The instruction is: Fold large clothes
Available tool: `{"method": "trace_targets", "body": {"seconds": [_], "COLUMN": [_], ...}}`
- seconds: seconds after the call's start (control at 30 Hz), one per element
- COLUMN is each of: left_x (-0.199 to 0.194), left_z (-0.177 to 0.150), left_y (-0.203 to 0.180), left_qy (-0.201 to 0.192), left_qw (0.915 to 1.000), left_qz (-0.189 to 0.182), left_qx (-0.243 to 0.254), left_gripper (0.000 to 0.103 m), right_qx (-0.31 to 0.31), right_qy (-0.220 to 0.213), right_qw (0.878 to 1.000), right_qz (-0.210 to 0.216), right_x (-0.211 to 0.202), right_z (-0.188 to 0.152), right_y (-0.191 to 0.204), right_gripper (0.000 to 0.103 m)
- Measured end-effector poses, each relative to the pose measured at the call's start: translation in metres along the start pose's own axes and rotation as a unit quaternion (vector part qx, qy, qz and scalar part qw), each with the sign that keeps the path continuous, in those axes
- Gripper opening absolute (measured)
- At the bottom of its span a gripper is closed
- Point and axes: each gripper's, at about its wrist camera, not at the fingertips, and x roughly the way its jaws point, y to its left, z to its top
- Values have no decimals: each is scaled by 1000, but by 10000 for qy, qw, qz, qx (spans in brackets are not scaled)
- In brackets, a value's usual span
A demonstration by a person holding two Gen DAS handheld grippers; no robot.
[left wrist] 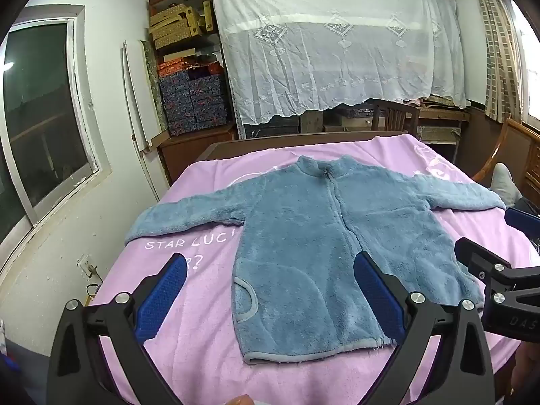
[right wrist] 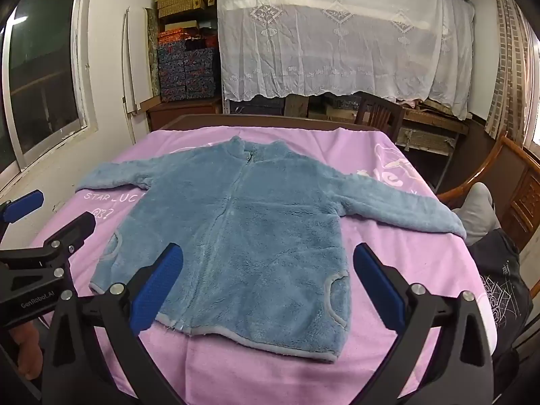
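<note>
Both grippers hang spread wide and empty above the near edge of a bed. The left gripper (left wrist: pixel 270 290) frames the hem's left part; the right gripper (right wrist: pixel 268 287) frames its right part. A blue fleece jacket (left wrist: pixel 303 236) lies flat on the pink blanket (left wrist: pixel 189 347), zipped, sleeves out toward the side edges, collar toward the far edge.

Blue fleece jacket (left wrist: pixel 303 236) flat on pink blanket (left wrist: pixel 202 354), left gripper (left wrist: pixel 270 290) fingers (left wrist: pixel 162 297) apart

Left gripper (left wrist: pixel 270 290) and right gripper (right wrist: pixel 268 285) hover side by side, jaws wide apart.
</note>
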Motion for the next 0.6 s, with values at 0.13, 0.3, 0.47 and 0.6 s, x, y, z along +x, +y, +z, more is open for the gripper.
{"method": "trace_targets", "body": {"seconds": [0.13,0.3,0.47,0.6], "left_x": [0,3,3,4], "left_z": [0,-5,-7,-4], "left_y": [1,-3,-10,-7], "left_qy": [-3,7,18,76], "left_qw": [10000,10000,10000,9999], "left_qz": [29,27,4,-27], "left_qx": [5,10,52,71], "left_gripper": [99,99,99,99], "right_qx": [-10,-24,-78,-63], "right_qy": [-1,-19,35,72], "right_qw": [10000,10000,10000,9999], "right_qz": [15,27,9,40], "right_x": [0,-1,1,5], "right_z": [-2,-4,-8,-8], "right_y": [2,3,7,9], "right_gripper": [98,98,98,98]}}
